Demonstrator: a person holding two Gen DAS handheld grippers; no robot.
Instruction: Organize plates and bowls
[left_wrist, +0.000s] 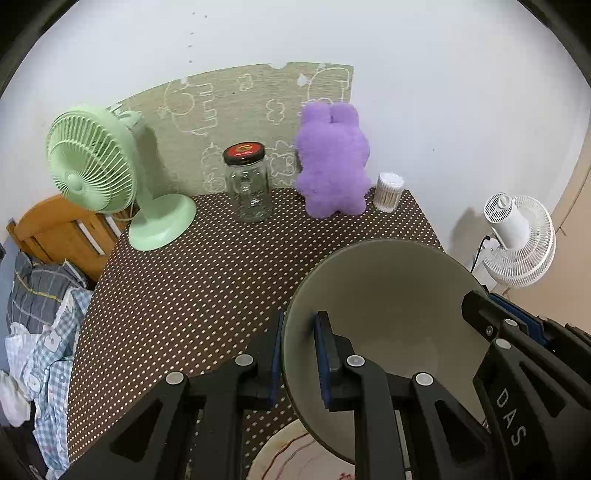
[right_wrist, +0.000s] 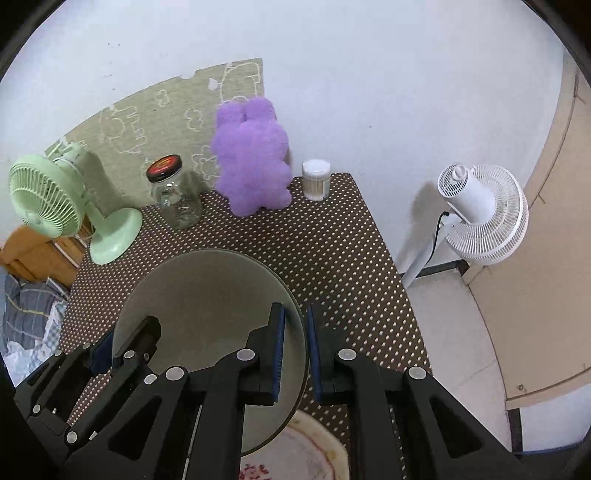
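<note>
Black linkages of the left claw (left_wrist: 298, 360) are filling the bottom of the left wrist view, its two blue-padded fingers nearly closed and pinching the near-left rim of a grey-green bowl (left_wrist: 388, 310), one finger outside the wall and one inside. Opposite it, the right claw (right_wrist: 295, 354) is gripping the bowl's (right_wrist: 207, 295) right rim in the same way, with only the thin wall sitting between its pads. Both claws are holding the bowl together, and it is hanging tilted above the tabletop (left_wrist: 207, 288), its hollow facing the cameras.

Under the bowl's lower edge, a pale plate (left_wrist: 291, 458) with reddish markings is lying at the near edge of the tabletop (right_wrist: 343, 258); the same plate (right_wrist: 314, 450) is showing below the bowl in the right wrist view. Whether bowl and plate are touching cannot be told.

Along the back of the brown polka-dotted tabletop, things are standing in a row: a mint-green desk fan (left_wrist: 96, 166) at the left, a glass jar (left_wrist: 249, 184) with a red-and-black lid beside it, a purple plush bunny (left_wrist: 332, 162), and a clear tub of cotton swabs (left_wrist: 388, 192) at the right corner. A white pedestal fan (right_wrist: 480, 214) is standing on the floor beyond the right edge, well apart from the bowl. Rumpled checked bedding (left_wrist: 40, 325) is lying past the left edge.
</note>
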